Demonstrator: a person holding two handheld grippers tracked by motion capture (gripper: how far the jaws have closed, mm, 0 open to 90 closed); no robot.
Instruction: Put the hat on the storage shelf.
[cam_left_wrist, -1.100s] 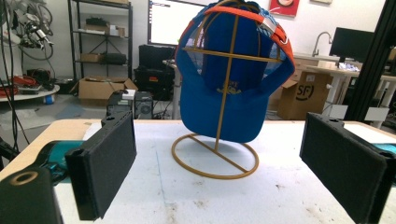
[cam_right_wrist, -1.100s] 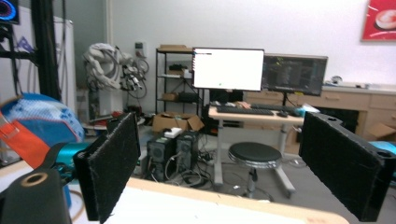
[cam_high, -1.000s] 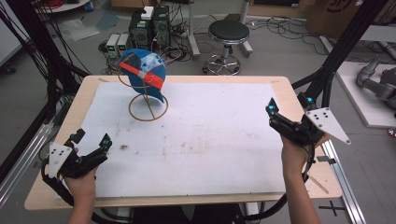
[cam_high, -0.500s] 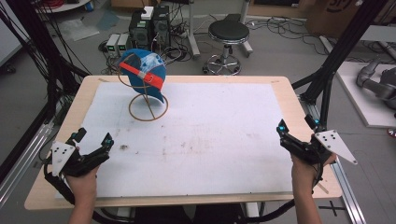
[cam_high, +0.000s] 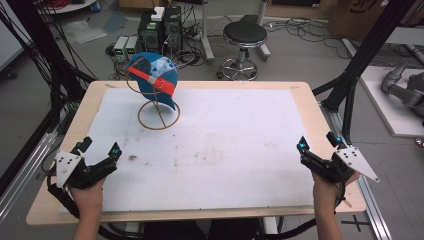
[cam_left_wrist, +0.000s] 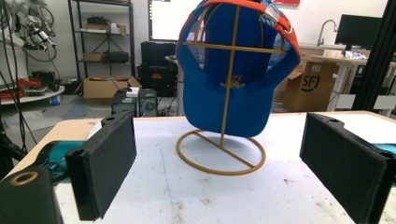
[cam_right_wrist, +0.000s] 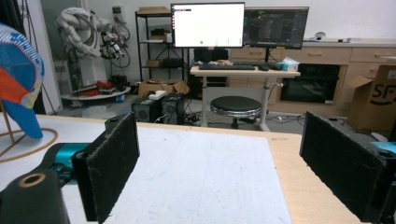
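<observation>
Both grippers (cam_high: 97, 161) (cam_high: 318, 148) wide, empty, low at near edge; cap (cam_high: 152, 79) on stand (cam_high: 159, 115), far left. Start step; next, reach forward to cap.

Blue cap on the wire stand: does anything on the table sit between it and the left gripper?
Nothing visible does. In the left gripper view, bare white mat runs from the open jaws to the gold wire stand holding the blue cap. The left gripper rests at the table's near-left corner.

Wooden surface (cam_high: 305, 95) covered by a stained white mat (cam_high: 225, 145), with a gold wire stand (cam_high: 159, 116) standing at its far-left part.
</observation>
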